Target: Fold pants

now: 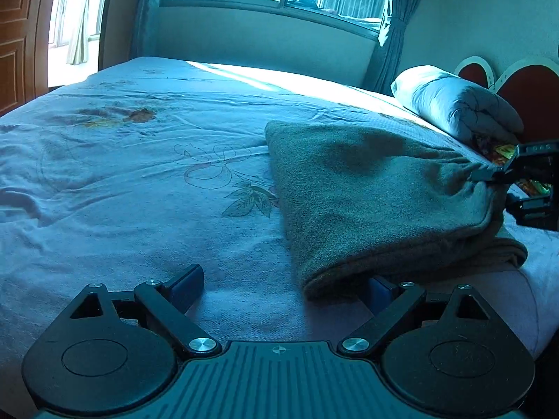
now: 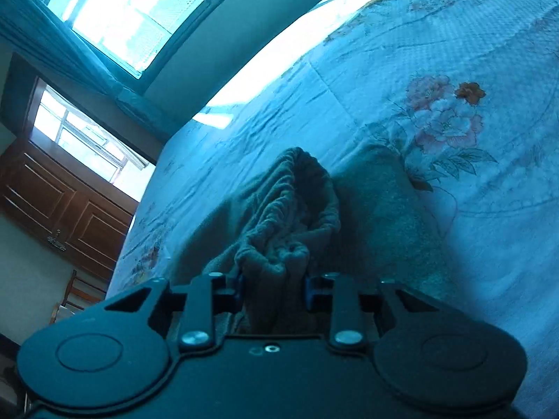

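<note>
Right tongs (image 2: 274, 288) are clamping the bunched waistband to lift the pants (image 1: 367, 192) off the bed (image 1: 139, 174); left tongs (image 1: 283, 286), lower frame, are gaping, holding nothing.

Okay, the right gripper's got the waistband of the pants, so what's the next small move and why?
Probably close the left gripper on the near fold edge of the pants. It is open, with one finger under that edge, while the right gripper is clamped on the bunched waistband. Gripping both ends should let the fabric be lifted evenly over the bed.
</note>
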Demonstrator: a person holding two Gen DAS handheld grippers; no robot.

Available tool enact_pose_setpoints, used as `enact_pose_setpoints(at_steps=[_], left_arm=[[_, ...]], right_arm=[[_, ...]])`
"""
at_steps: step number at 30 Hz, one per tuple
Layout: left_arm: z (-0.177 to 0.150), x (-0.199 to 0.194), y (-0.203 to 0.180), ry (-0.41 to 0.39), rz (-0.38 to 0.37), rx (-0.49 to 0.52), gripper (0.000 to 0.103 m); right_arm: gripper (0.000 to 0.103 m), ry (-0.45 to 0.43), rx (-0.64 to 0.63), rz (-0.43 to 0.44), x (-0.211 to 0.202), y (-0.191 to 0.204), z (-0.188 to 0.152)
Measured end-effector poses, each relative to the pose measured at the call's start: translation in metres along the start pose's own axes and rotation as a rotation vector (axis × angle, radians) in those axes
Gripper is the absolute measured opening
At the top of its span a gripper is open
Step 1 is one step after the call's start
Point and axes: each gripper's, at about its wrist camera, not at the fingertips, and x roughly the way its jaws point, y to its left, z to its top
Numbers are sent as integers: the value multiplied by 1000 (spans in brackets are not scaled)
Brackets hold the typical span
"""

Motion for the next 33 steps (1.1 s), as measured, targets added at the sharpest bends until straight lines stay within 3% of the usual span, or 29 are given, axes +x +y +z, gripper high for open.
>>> enact_pose_setpoints(at_steps=[4,6,8,9,11,12,15,21,22,25,29,33], left_arm=[[-3,-10,15,-62,7,-93,93],[-2,-11,15,-70,-4,-103,93],[-4,-8,12,-61,14,-86,93],[-6,-6,12,-53,15,-89,93],[-7,-4,13,-43,5,-90,93],[-6,-3,12,-42,1,-79,93],[-8,-3,10,-34,18,-61,93],[-9,-3,9,-35,15,-57,93],[-9,-2,8,-32,14,-49,93],[-8,-2,7,-29,16,-36,95],[-4,-16,15,-23,-15,-67,95],[-3,-35,32,-52,-12,-103,96]], right_arm=[[21,-114,-74,182,-41,51,21],[21,-168,-120,191,-60,54,18],[21,-170,-98,129,-59,23,5],[21,-147,-58,55,-48,-4,-3],[20,9,187,-72,-19,-70,-17],[20,-18,297,1,-19,-97,-26],[21,-32,180,-17,-27,-79,-25],[21,-67,133,-8,-38,-70,-19],[21,-57,143,-36,-34,-77,-22],[21,-45,242,-1,-29,-94,-26],[30,-43,142,3,-46,-76,-18],[34,-122,12,-64,-77,-68,-8]])
